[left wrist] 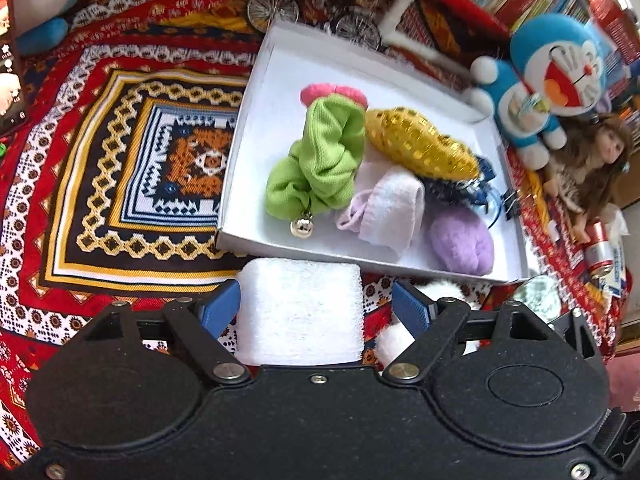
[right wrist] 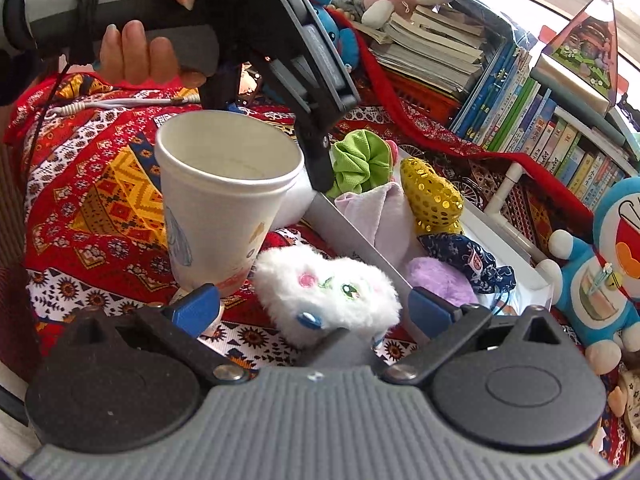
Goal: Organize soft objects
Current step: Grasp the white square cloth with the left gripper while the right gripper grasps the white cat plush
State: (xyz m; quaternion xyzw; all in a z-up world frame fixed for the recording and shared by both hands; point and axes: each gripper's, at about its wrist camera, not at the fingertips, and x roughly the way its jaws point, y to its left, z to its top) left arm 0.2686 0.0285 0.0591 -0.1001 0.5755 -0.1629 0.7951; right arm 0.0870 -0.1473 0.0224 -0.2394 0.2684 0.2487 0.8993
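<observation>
I count five soft pieces already lying in the shallow white cardboard tray (left wrist: 256,128): a lime-green fabric scrunchie with a small gold bell (left wrist: 320,160), a gold sequinned pouch (left wrist: 420,146), a pale pink folded fleece cloth (left wrist: 390,210), a lilac furry pom-pom (left wrist: 460,240) and a dark blue patterned scrunchie (left wrist: 456,190). So I judge the sorting well advanced but not finished

Between the blue pads of my left gripper (left wrist: 318,304) sits a white, coarse-textured folded cloth pad (left wrist: 300,308), just short of the tray's near rim and over the red patterned blanket (left wrist: 120,160). The jaws stand fairly wide; the left pad seems to touch the cloth's edge, while a gap shows at the right pad, so I take it as not clamped. The pad's long axis runs away from the camera towards the tray, its far short edge roughly parallel to the rim

My right gripper (right wrist: 316,308) is spread wide and empty, hovering over a white fluffy cat-face plush (right wrist: 328,292) that lies on the blanket just outside the tray wall, beside a white paper cup (right wrist: 224,200). Its face is turned up towards the camera, its length lying roughly across the jaws

Left to do, as I judge it: the white pad and the cat plush into the tray; whether the large blue-and-white cat plush toy (left wrist: 556,76) beyond the tray belongs to the job I cannot tell
</observation>
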